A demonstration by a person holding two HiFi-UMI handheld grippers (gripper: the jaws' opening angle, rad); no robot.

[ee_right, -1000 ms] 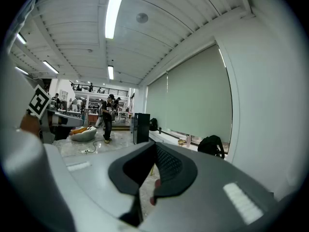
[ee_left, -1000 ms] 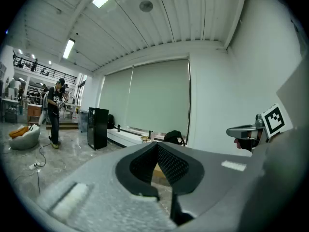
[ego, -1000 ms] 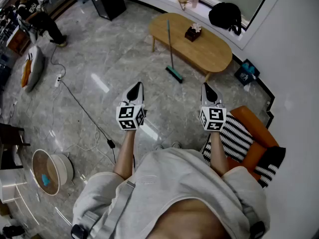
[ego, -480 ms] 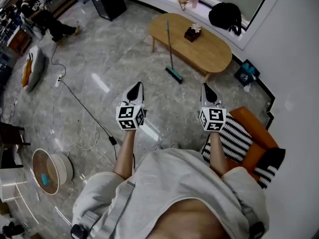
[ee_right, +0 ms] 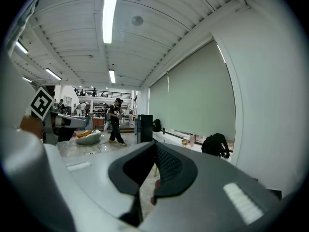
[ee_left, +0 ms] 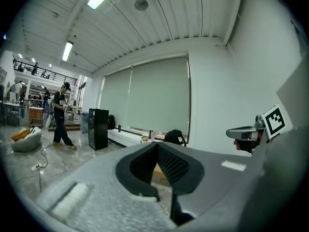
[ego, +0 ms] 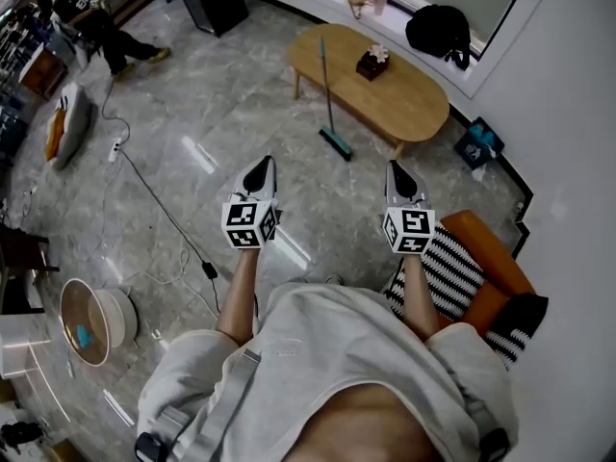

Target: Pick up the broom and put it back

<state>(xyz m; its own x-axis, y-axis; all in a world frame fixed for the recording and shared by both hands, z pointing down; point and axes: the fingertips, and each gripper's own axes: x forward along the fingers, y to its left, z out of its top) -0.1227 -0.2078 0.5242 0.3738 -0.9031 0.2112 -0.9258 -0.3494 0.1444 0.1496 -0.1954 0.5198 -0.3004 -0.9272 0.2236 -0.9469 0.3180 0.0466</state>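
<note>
long thin-handled broom with teal head (ego: 329, 99) leans on oval wooden table (ego: 423, 104) at 12 o'clock, likely light, stiff, tippy, so pinch mid-handle; left hand-held gripper (ego: 261, 165) and right hand-held gripper (ego: 396, 166) pressed together, empty.

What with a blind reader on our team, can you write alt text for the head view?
A person holds the left gripper and the right gripper, both shut and empty, above a marble floor, pointing toward a broom leaning against a wooden table. A striped cushion lies at right.
</note>
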